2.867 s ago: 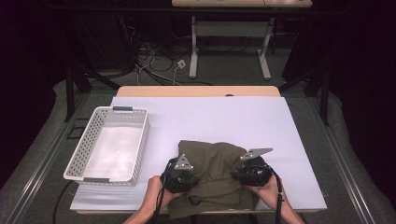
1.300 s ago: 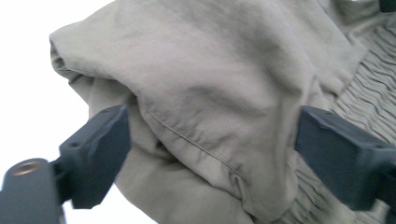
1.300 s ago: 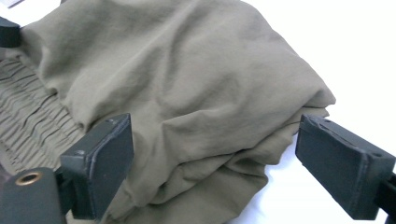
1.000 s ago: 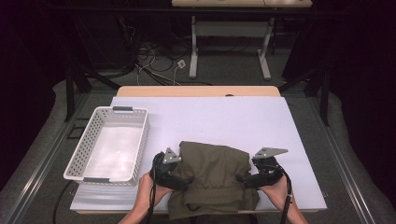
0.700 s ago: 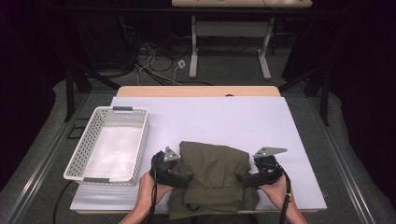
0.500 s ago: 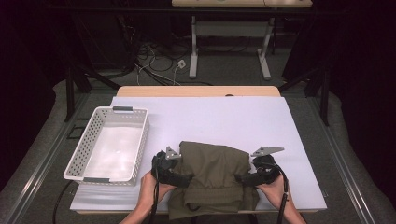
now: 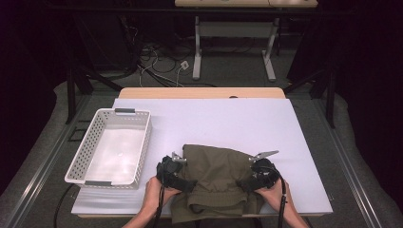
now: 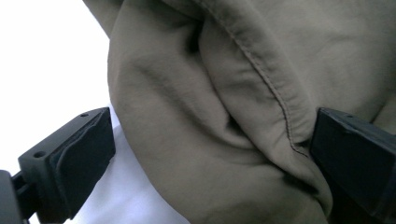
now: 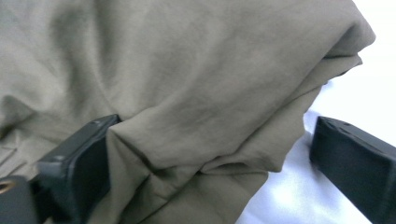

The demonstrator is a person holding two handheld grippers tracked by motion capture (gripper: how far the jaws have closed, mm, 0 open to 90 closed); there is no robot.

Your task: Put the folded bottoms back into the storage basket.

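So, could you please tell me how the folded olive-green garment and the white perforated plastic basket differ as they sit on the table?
The folded olive-green garment is soft, dark and creased; the white perforated plastic basket is rigid, pale and holds nothing. The garment lies at the near edge with a gripper at each side; the basket stands untouched to its left. Both rest on the white table.

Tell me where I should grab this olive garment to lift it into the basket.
Probably grip the folded olive garment at its bunched left and right edges, coming in level from each side. The layers stack thick there, and both grippers' open jaws already straddle them, left gripper and right gripper.
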